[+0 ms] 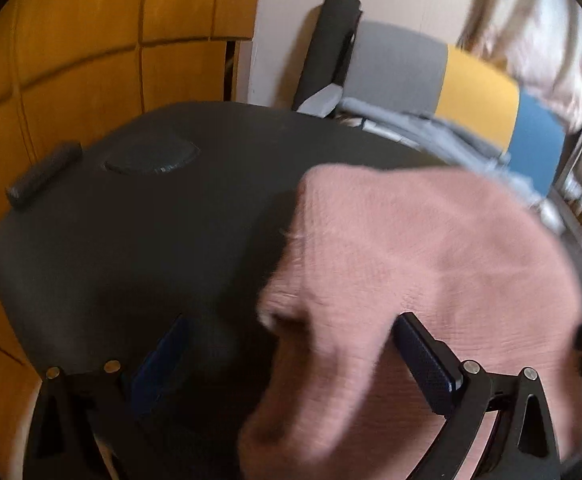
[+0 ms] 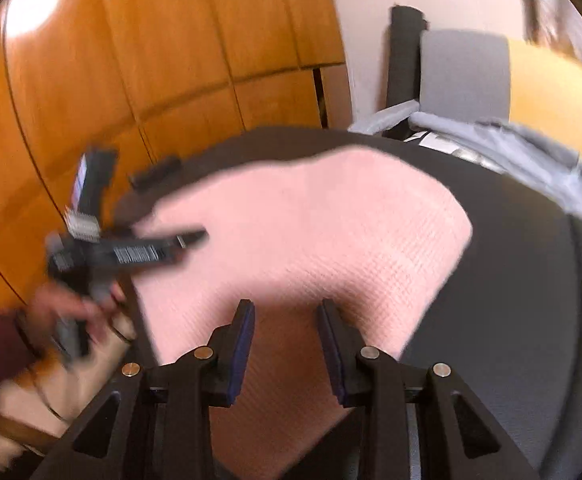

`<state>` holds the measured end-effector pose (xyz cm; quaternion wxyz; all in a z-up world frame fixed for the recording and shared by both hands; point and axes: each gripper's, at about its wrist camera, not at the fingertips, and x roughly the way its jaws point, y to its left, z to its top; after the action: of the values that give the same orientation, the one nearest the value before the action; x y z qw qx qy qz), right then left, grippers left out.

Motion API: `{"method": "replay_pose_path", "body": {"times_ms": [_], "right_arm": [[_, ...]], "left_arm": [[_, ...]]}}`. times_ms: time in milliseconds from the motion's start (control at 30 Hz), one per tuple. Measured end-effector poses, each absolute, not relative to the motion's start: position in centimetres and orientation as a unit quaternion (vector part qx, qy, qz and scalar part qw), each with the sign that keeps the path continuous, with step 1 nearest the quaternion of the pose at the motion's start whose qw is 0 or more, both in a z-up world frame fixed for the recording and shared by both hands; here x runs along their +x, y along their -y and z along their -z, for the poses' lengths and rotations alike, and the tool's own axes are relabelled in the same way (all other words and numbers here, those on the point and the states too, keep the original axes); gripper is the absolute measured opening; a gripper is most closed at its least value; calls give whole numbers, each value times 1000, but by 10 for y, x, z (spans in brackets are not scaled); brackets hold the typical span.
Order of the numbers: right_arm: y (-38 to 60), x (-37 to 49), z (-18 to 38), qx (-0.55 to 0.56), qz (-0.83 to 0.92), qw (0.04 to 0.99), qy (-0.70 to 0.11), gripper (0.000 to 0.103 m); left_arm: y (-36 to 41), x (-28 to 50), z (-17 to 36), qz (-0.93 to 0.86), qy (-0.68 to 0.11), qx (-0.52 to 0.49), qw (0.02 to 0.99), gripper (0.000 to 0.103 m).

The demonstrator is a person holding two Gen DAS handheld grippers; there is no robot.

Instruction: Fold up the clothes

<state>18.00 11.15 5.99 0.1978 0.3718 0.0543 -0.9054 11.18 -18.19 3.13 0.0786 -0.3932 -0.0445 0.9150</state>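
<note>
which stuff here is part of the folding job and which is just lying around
Part of the job:
- pink knitted garment
- left gripper, open
- right gripper, open over the garment
- dark padded table surface

Lying about:
- small dark bar-shaped object at the table edge
- round dark disc
- grey cloth pile
- grey, yellow and blue backrest

A pink knit cloth (image 1: 431, 264) lies partly spread on a dark tabletop, its near portion bunched and lifted in soft folds. From the right wrist view its far edge (image 2: 311, 208) lies flat; motion blur smears the outline.
</note>
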Motion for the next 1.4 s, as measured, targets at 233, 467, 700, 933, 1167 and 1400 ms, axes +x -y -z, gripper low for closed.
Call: {"method": "replay_pose_path", "body": {"times_ms": [233, 467, 700, 933, 1167, 1400], "right_arm": [[-143, 198, -50, 396, 895, 196, 60, 33], [-182, 214, -48, 423, 860, 195, 212, 54], [-208, 229, -27, 466, 781, 210, 358, 64], [-196, 239, -16, 482, 772, 215, 356, 61], [-172, 226, -29, 501, 800, 214, 252, 38], [-130, 165, -38, 501, 811, 275, 126, 39]], "left_arm": [[200, 114, -25, -896, 88, -425, 95, 103], [250, 126, -54, -874, 265, -395, 101, 103], [226, 89, -39, -845, 174, -488, 129, 103], [205, 83, -27, -865, 112, -469, 137, 103], [200, 79, -17, -888, 100, -431, 126, 103], [239, 109, -13, -906, 117, -406, 25, 103]]}}
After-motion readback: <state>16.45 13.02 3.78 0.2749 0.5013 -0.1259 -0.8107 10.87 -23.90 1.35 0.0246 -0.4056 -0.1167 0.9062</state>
